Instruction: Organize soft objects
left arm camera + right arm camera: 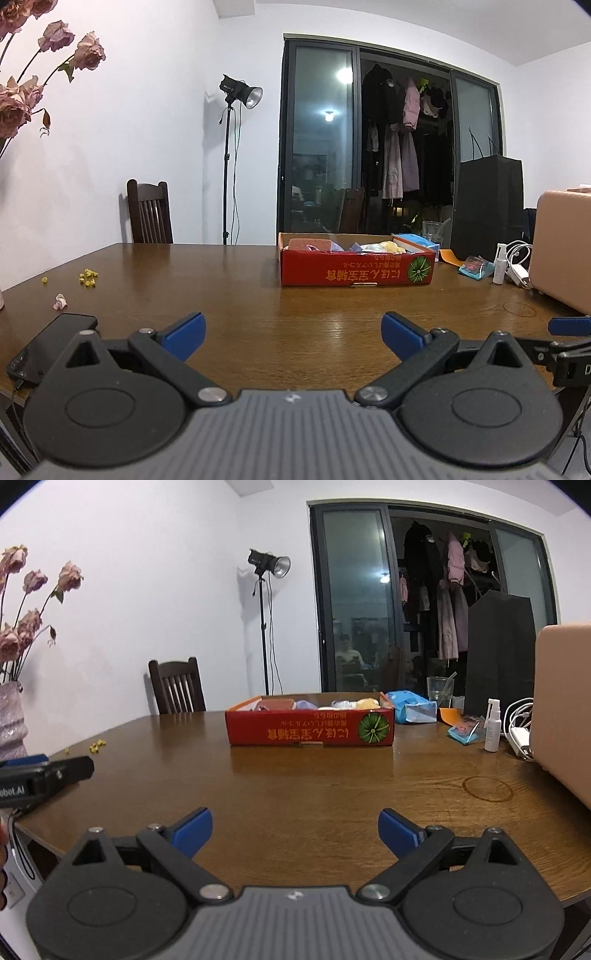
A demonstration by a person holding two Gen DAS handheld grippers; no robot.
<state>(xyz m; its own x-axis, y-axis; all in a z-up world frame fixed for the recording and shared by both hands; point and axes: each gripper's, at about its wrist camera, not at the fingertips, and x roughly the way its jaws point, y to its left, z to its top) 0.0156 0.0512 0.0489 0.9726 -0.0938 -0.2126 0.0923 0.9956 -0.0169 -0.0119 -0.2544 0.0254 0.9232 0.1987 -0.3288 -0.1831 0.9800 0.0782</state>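
L gripper (293,334) and R gripper (295,830): both wide open, nothing held, low over near edge of wooden table (314,786), aimed fwd. Soft objects (325,703) sit in red cardboard box (310,731) well ahead, prob. staged for sorting. Phone (48,347) beside L.

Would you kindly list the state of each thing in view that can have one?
left tongs: open, empty
right tongs: open, empty
red box: open-topped, soft items inside
glass: upright, stick inside
spray bottle: upright, capped
phone: lying flat
sliding door: slid open
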